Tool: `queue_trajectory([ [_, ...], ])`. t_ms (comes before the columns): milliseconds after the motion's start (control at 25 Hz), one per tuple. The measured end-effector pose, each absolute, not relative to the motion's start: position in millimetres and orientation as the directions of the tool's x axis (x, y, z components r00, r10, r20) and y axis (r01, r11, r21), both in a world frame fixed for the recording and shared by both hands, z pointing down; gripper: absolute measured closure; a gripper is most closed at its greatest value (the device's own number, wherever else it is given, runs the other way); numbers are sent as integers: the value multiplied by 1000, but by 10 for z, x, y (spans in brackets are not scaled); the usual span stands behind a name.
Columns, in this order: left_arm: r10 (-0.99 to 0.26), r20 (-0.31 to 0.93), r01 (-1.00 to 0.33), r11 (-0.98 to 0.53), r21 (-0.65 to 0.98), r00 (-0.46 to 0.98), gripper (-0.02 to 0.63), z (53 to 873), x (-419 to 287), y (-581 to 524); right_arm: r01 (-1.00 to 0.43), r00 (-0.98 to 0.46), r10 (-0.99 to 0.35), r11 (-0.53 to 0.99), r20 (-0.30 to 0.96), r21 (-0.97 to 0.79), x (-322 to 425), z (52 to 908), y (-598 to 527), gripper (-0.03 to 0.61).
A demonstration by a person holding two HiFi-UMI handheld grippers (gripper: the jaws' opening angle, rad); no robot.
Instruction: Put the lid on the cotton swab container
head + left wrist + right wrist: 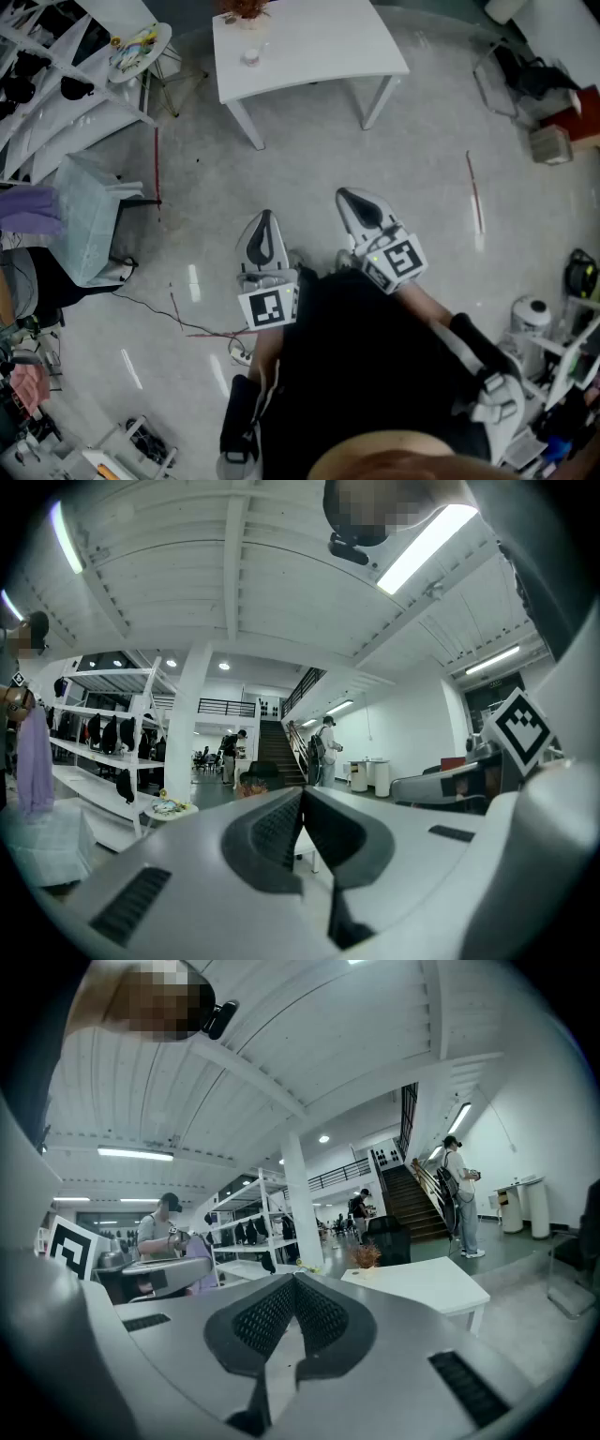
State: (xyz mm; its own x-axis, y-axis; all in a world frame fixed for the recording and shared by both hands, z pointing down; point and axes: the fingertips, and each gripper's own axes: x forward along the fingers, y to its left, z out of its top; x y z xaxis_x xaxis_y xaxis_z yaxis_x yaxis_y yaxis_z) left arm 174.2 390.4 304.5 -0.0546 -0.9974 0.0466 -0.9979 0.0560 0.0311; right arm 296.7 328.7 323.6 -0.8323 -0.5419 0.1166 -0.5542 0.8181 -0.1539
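Note:
My left gripper [266,217] and right gripper [346,195] are held side by side close to the person's body, above the grey floor. Both are shut with nothing between their jaws. In the left gripper view the left gripper [302,795] has its pads pressed together, and the same goes for the right gripper [293,1280] in its own view. A white table [319,52] stands well ahead. On it sit a small clear round container [250,56] and a dried plant [246,9]. I cannot make out a lid. The table [422,1283] also shows in the right gripper view.
White shelving [56,84] and a small round table [141,47] with clutter stand at the far left. A translucent bin [89,225] and loose cables [187,323] lie on the floor to the left. Boxes [562,131] and equipment [534,323] line the right side. People stand near distant stairs [277,752].

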Motion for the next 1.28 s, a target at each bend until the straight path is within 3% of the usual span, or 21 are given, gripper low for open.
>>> queue_trajectory([
  [640,-997,43,-998,58,35,-57,607,3026,1678,3866,-540,-841,-526,830,128,-142,2883,3227,3264,572],
  [920,-997,45,-997,59,46,-57,607,3037,1590,3849,-559,-829,-558,820,43,-125,2792,3073,3214,571],
  [960,-998,44,-997,57,47,-55,607,3048,1579,3845,-558,-829,-554,817,74,-145,2767,3175,3204,515],
  [1000,-998,43,-998,52,47,-50,607,3058,1569,3844,-556,-831,-546,815,107,-165,2740,3280,3198,414],
  [1040,-998,43,-998,48,46,-46,607,3066,1558,3844,-556,-831,-541,812,130,-177,2722,3365,3192,393],
  [1280,-999,47,-998,30,47,-27,607,3087,1414,3874,-576,-818,-558,794,140,-194,2598,3430,3212,393],
])
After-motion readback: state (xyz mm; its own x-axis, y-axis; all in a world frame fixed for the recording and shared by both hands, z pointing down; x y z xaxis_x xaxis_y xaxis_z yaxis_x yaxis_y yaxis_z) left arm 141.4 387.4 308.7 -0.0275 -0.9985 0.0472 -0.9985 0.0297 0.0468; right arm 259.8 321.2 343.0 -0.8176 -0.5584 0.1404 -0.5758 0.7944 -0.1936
